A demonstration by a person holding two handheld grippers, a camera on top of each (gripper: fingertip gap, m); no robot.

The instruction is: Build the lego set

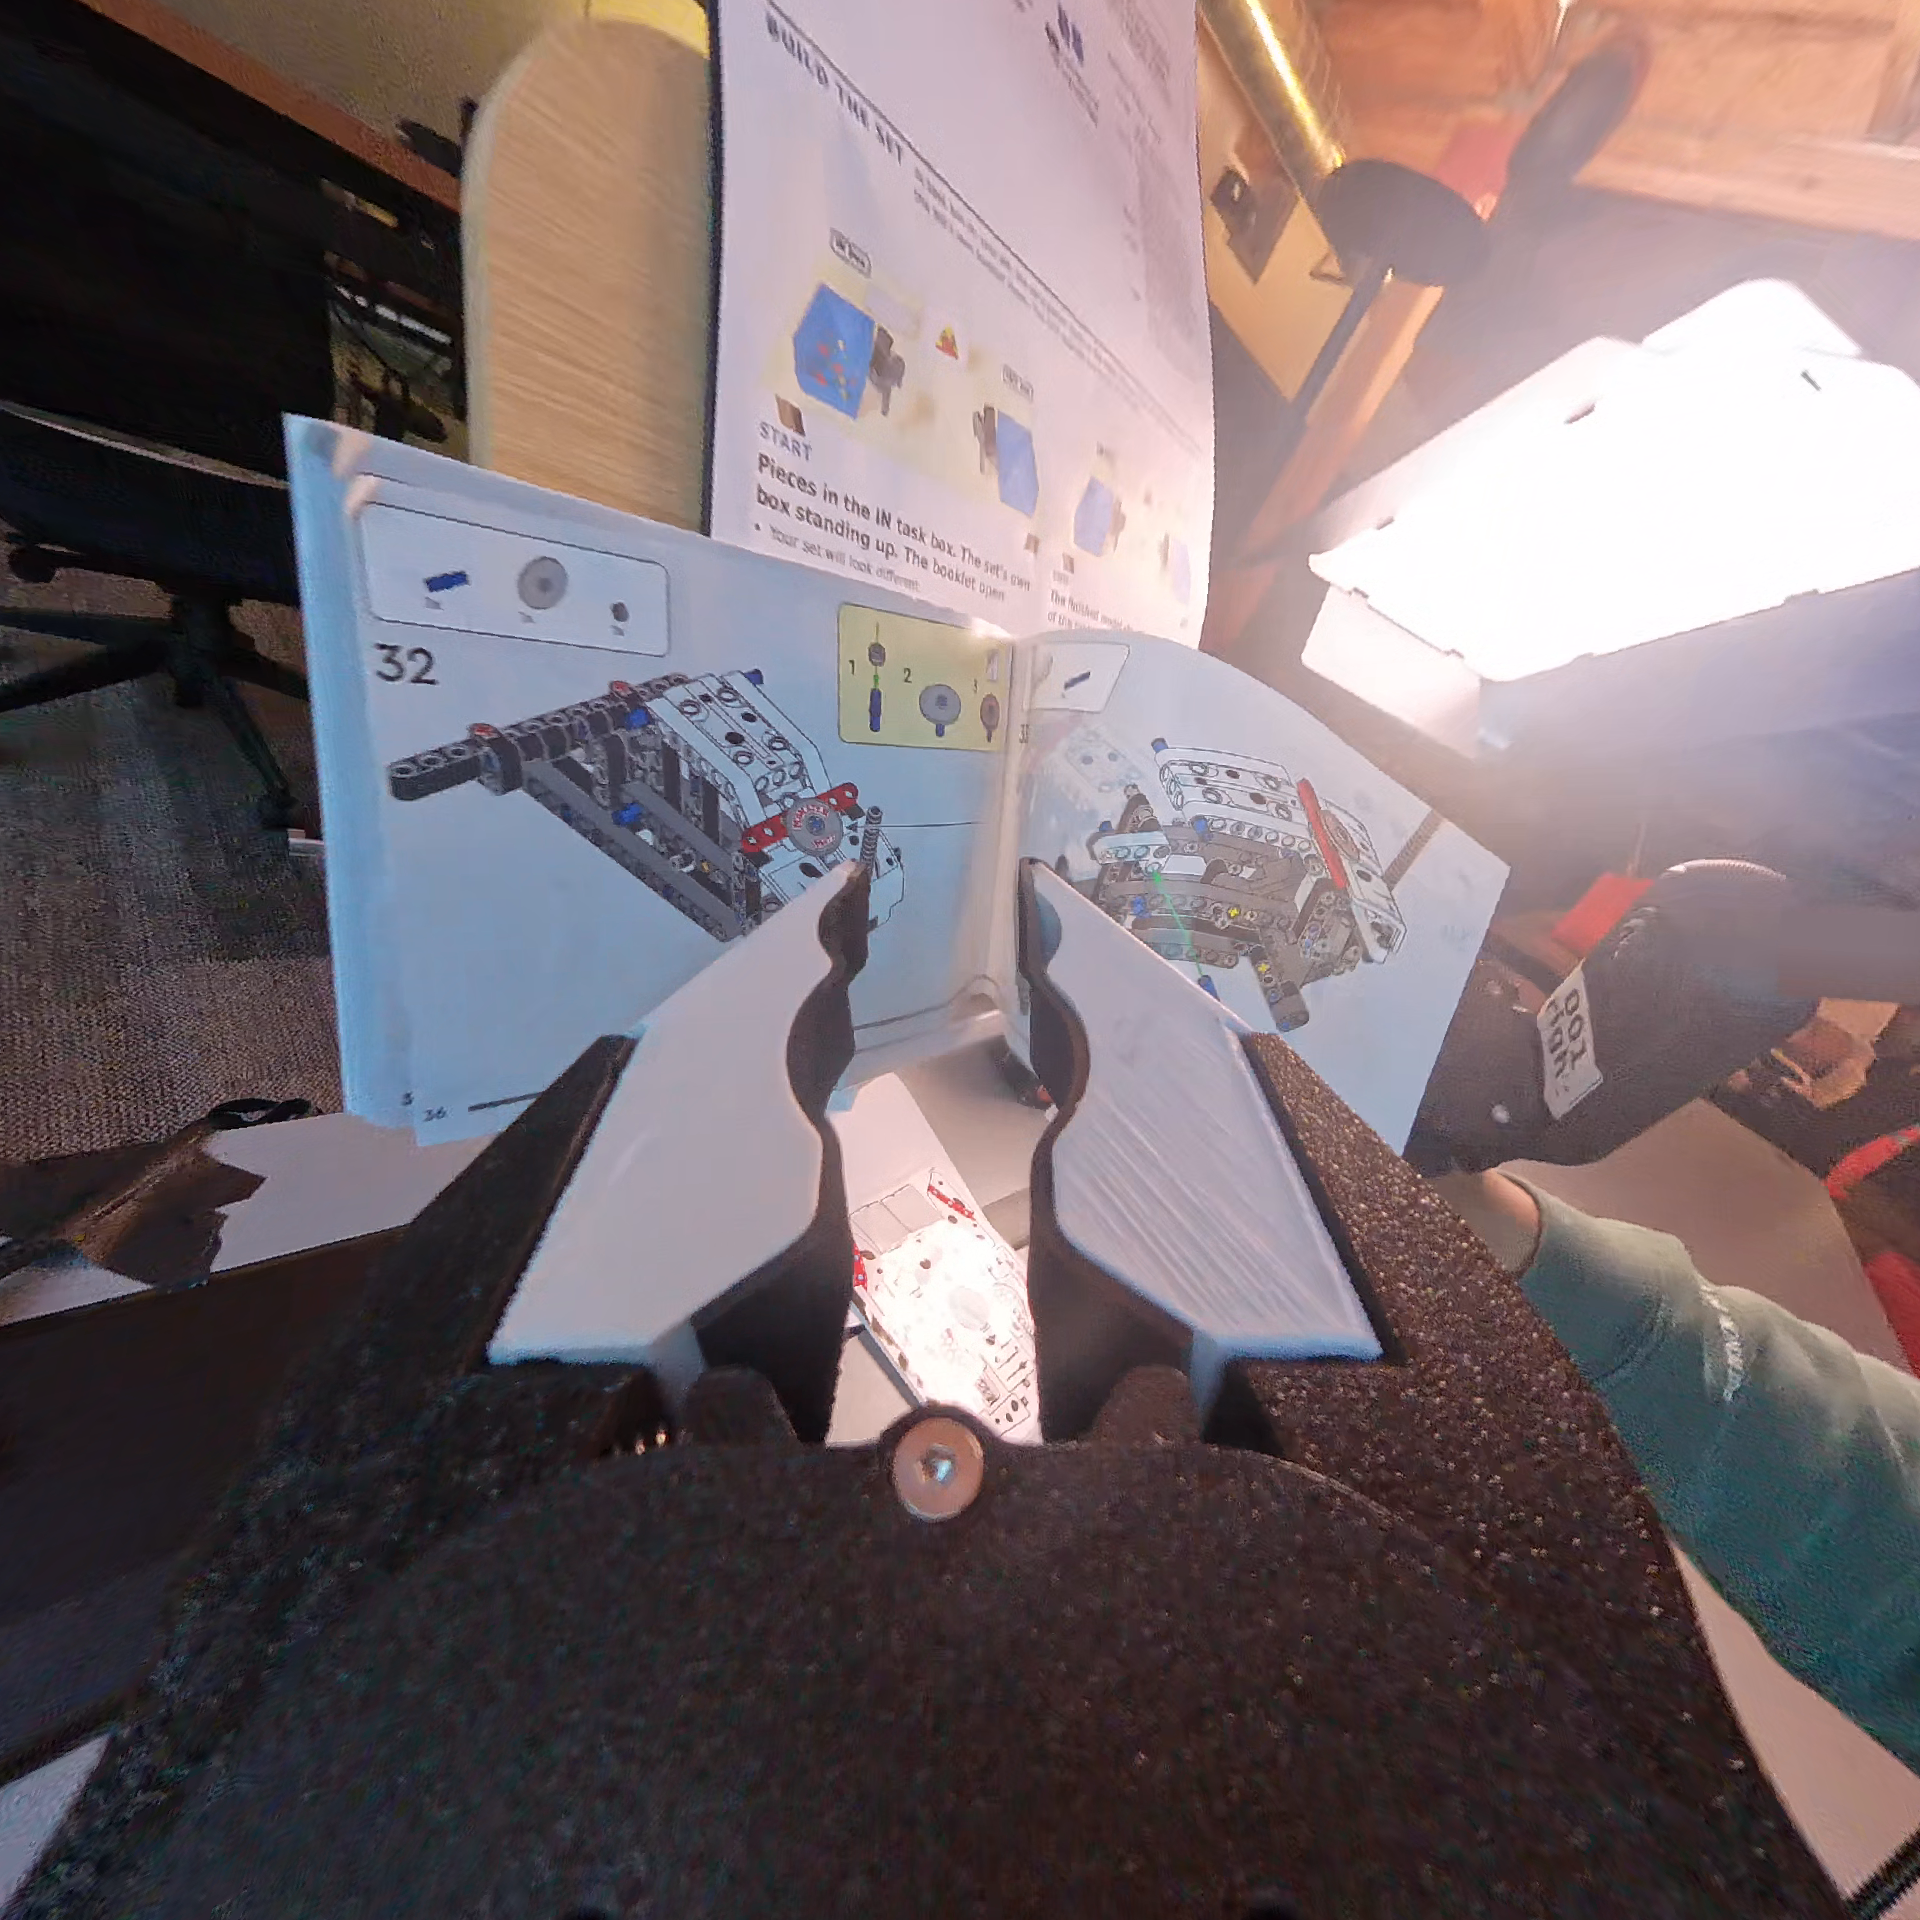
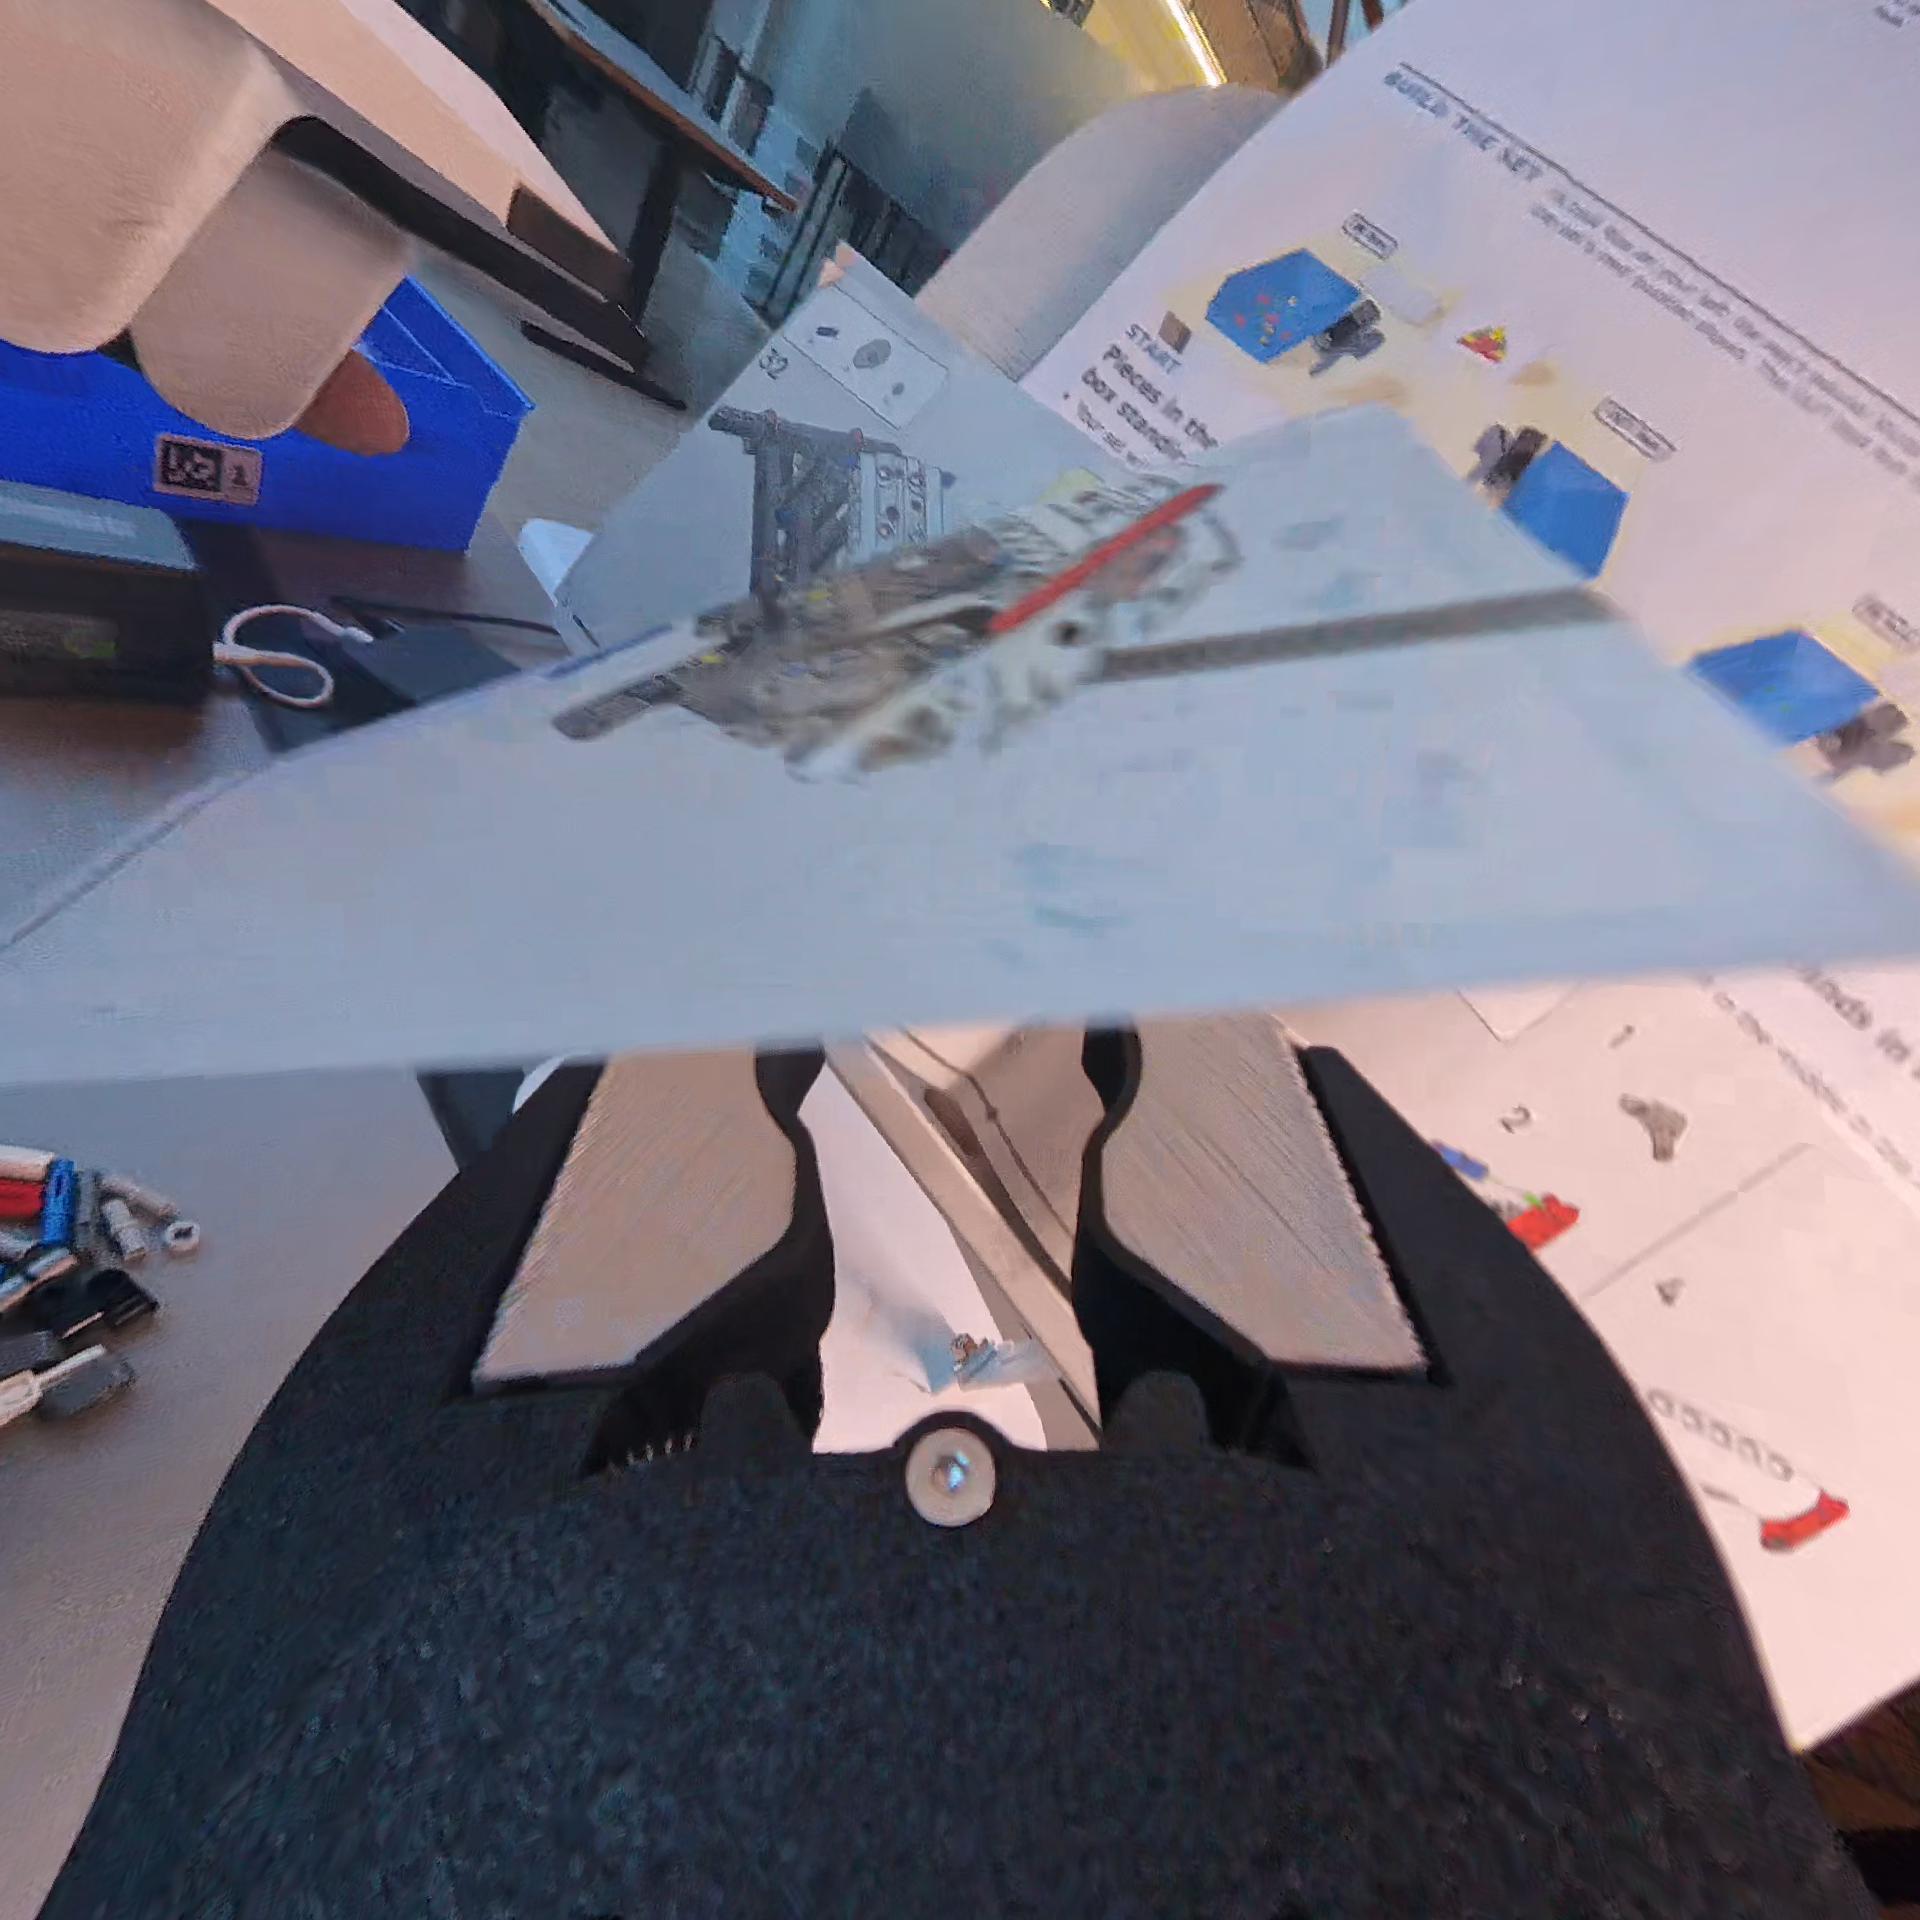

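An open instruction booklet [image 1: 665, 831] stands upright just ahead of my left gripper [image 1: 943, 883]. My left gripper is open and empty, and its tips point at the booklet's spine. My right gripper [image 1: 1621, 1018], held by a hand in a teal sleeve, sits at the outer edge of the right page [image 1: 1247, 831]. In the right wrist view that page [image 2: 935, 831] lies blurred across my right gripper [image 2: 951, 1060] and hides its fingertips. The fingers [image 2: 665, 1195] stand apart below the page. Several loose lego pieces [image 2: 73, 1257] lie on the table at the left.
A white task sheet [image 1: 966, 312] stands behind the booklet and runs down onto the table [image 2: 1662, 1247]. A blue bin [image 2: 312, 478], a black box [image 2: 94, 613] and a white cable loop [image 2: 281, 655] sit at the left. A bright white box [image 1: 1662, 499] is at the right. The grippers' ends are close to 11 centimeters from one another.
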